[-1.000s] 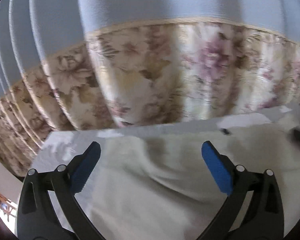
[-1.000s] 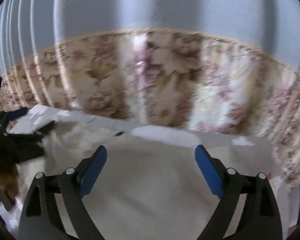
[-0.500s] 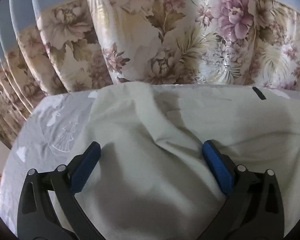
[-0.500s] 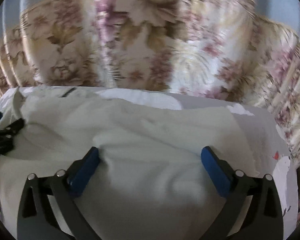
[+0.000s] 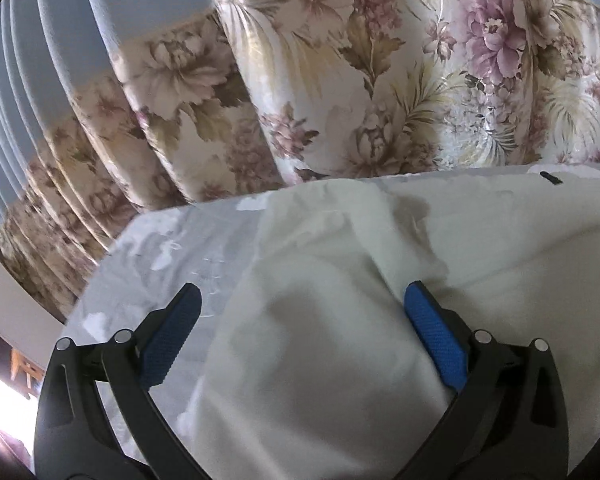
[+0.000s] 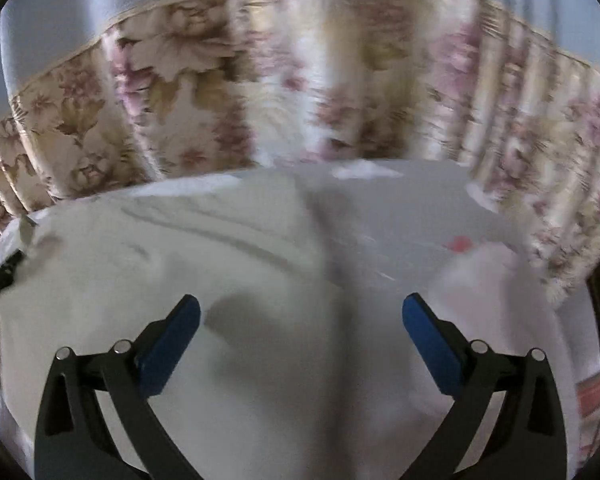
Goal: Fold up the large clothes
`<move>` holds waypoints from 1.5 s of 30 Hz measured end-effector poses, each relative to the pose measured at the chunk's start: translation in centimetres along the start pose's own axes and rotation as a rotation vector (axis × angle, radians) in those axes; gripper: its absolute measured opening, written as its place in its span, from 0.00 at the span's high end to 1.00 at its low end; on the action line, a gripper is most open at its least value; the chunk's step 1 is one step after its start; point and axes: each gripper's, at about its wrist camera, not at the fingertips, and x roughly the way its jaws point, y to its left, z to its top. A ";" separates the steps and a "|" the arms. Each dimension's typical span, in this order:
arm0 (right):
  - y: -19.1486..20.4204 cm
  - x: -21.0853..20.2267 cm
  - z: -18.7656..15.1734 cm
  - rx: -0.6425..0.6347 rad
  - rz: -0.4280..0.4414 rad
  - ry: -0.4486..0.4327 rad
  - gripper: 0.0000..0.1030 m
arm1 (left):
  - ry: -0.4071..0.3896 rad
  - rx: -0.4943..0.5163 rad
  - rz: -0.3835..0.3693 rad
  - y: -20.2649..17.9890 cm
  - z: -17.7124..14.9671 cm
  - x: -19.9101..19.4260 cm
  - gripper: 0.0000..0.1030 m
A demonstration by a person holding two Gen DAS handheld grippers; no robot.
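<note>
Both tongs, left (image 5: 300, 306) and right (image 6: 300, 316), are hanging wide open and gripping nothing, right one having just finished spreading. The cream garment (image 5: 380, 320) is lying rumpled across the bed (image 5: 168, 248), reaching its far edge, so folding's barely getting going.

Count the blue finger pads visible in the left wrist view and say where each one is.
2. One blue pad sits lower left over the grey sheet; the other sits lower right against the cream garment. Nothing lies gripped between them, and none appears hidden.
</note>
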 end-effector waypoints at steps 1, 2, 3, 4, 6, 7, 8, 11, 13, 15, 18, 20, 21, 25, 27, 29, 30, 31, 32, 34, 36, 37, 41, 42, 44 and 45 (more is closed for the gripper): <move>-1.3 -0.3 -0.6 0.017 0.025 0.012 0.02 | 0.003 -0.009 -0.009 0.1 -0.1 -0.6 0.03; -2.4 -0.6 -1.1 0.046 0.052 0.008 0.02 | 0.009 -0.048 -0.044 0.5 -0.2 -1.3 0.03; -3.3 -0.9 -1.5 0.077 0.084 -0.001 0.02 | 0.001 -0.160 -0.161 1.5 -0.4 -2.9 0.03; -3.9 -1.0 -1.8 0.099 0.121 0.001 0.02 | -0.010 -0.210 -0.226 1.7 -0.5 -3.8 0.03; -3.8 -0.6 -1.9 0.104 0.132 0.013 0.02 | -0.019 -0.226 -0.317 0.4 -0.4 -6.2 0.03; -3.2 -0.4 -1.9 0.091 0.143 0.014 0.02 | -0.018 -0.199 -0.350 -0.9 -0.3 -7.3 0.03; -2.4 -0.3 -1.8 0.074 0.146 0.014 0.02 | -0.017 -0.170 -0.374 -2.2 -0.3 -8.1 0.03; 0.8 0.6 -1.7 -0.025 0.128 0.037 0.02 | -0.006 -0.108 -0.370 -5.3 -0.5 -8.7 0.03; 2.8 1.5 -1.8 -0.082 0.112 0.072 0.03 | 0.018 -0.127 -0.376 -6.0 -0.9 -8.1 0.03; 3.7 1.6 -1.7 -0.095 0.085 0.066 0.06 | 0.031 -0.142 -0.365 -6.1 -1.4 -7.5 0.03; 5.6 1.1 -1.5 -0.140 0.102 0.049 0.15 | 0.010 -0.147 -0.353 -6.3 -1.7 -7.1 0.03; 6.1 1.3 -1.5 -0.158 0.105 0.046 0.13 | -0.006 -0.148 -0.345 -6.5 -1.8 -6.9 0.03; 5.3 1.8 -1.4 -0.107 0.132 0.064 0.08 | -0.012 -0.149 -0.342 -6.6 -1.9 -7.0 0.03; 2.9 2.9 -2.0 0.015 0.237 0.106 0.04 | -0.028 -0.123 -0.338 -7.0 -2.5 -6.7 0.03; 3.3 2.8 -2.1 -0.005 0.229 0.107 0.04 | -0.024 -0.140 -0.356 -6.7 -2.5 -6.5 0.03; 3.6 2.6 -2.3 -0.010 0.225 0.103 0.09 | -0.019 -0.137 -0.357 -6.8 -2.4 -6.4 0.03; 3.7 2.6 -2.2 -0.020 0.231 0.101 0.22 | -0.020 -0.133 -0.353 -6.9 -2.4 -6.4 0.03; 3.9 2.4 -2.2 -0.030 0.252 0.096 0.29 | -0.024 -0.128 -0.350 -7.0 -2.3 -6.5 0.03; 4.3 2.0 -2.3 -0.042 0.272 0.097 0.40 | -0.024 -0.126 -0.355 -7.0 -2.2 -6.5 0.03; 5.0 1.8 -2.2 -0.070 0.273 0.102 0.52 | -0.027 -0.122 -0.362 -7.1 -2.2 -6.6 0.03; 5.3 1.6 -2.1 -0.071 0.293 0.118 0.72 | -0.028 -0.122 -0.362 -7.2 -2.2 -6.6 0.03; 5.4 1.5 -2.1 -0.069 0.292 0.122 0.75 | -0.030 -0.123 -0.364 -7.1 -2.3 -6.6 0.03; 5.7 0.7 -1.6 -0.060 0.291 0.133 0.87 | -0.007 -0.102 -0.356 -7.6 -2.2 -6.2 0.03; 5.5 0.4 -1.4 -0.041 0.308 0.134 0.88 | 0.004 -0.099 -0.356 -7.7 -2.2 -6.0 0.03; 5.5 -0.9 -0.6 -0.021 0.345 0.112 0.89 | 0.020 -0.091 -0.347 -7.9 -2.2 -5.8 0.03; 5.6 -1.4 -0.3 -0.019 0.355 0.105 0.89 | 0.023 -0.076 -0.332 -8.2 -2.2 -5.8 0.03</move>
